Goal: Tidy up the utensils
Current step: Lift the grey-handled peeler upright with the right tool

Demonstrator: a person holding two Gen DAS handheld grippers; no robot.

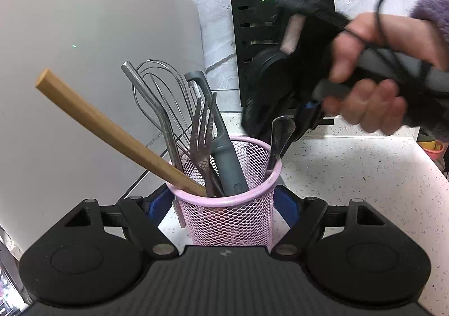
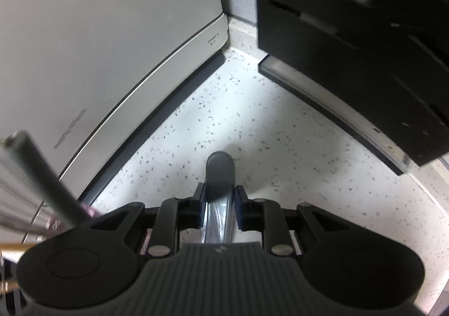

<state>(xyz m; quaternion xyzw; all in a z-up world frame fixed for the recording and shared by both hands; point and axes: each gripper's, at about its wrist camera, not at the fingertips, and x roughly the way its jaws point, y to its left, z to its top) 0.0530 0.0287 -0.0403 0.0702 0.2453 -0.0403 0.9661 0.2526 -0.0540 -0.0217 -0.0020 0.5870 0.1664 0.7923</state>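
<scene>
Counter (image 2: 252, 108) below; spoon (image 2: 219, 175) clamped btwn right hand-held gripper (image 2: 219, 203) pads.

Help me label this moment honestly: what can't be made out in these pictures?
- Spoon, left wrist view: its lower end is hidden inside the pink mesh cup.
- Right hand-held gripper, left wrist view: motion-blurred.
- Left hand-held gripper, left wrist view: fingertips hidden behind the cup.
- Whisk: handle buried among utensils.

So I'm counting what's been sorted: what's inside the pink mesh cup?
The pink mesh cup holds a wooden stick, metal straw, whisk, fork, grey-handled tool and metal utensil handle. Their lower ends are hidden.
</scene>
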